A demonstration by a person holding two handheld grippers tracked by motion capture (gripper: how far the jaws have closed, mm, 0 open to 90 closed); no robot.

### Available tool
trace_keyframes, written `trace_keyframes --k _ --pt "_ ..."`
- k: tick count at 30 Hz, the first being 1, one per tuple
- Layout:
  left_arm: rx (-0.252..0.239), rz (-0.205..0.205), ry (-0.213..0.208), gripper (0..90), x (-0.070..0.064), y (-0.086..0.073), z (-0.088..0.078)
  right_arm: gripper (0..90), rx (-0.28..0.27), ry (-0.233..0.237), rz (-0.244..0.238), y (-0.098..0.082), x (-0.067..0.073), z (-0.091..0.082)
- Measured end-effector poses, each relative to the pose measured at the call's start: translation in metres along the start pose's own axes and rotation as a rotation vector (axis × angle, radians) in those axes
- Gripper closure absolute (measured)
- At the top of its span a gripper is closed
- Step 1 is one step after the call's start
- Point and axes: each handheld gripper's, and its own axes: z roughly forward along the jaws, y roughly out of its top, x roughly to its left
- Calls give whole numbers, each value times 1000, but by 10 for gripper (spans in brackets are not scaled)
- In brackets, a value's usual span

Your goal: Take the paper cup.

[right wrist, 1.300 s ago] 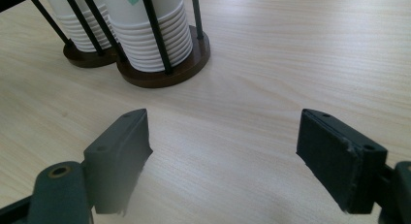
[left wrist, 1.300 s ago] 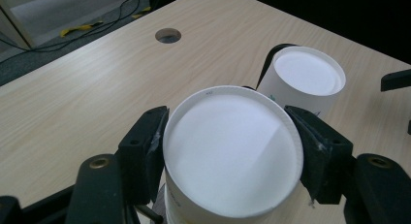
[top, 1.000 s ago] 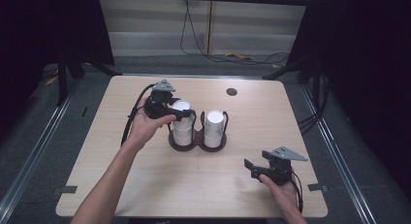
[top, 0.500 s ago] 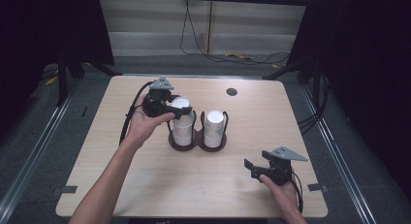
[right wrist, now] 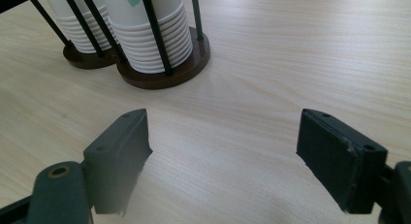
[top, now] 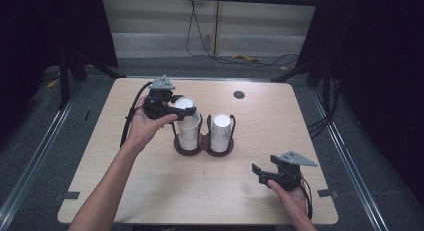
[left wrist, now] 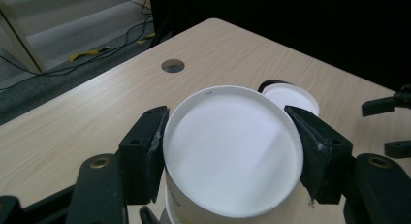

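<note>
Cup holder (top: 202, 147) sits mid-table, dark double base with thin black rods; two stacks of white paper cups in it. Left gripper (left wrist: 228, 136) is over the holder's left stack, jaws pressed on both sides of the top cup (left wrist: 231, 146), which sits a bit above the stack; right stack (top: 221, 130) just beside it, untouched. Right gripper (right wrist: 220, 151) is well off the holder toward the near right table (top: 280, 116) corner, jaws spread wide, nothing between them; small round hole (top: 239, 95) beyond the holder.
</note>
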Motion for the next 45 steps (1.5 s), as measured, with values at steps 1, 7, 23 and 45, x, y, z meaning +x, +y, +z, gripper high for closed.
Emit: trace_keyframes --k 1,7,23,45 --pt "0 0 0 354 0 0 0 190 0 0 0 0 0 0" --pt "-32 7 -7 353 -4 4 -6 190 -3 1 1 0 0 0" --pt "-107 -24 -77 353 -19 6 -17 190 1 16 21 -1 1 0" --pt "-150 43 -174 353 -48 -22 -20 225 -50 91 -20 10 24 -1"
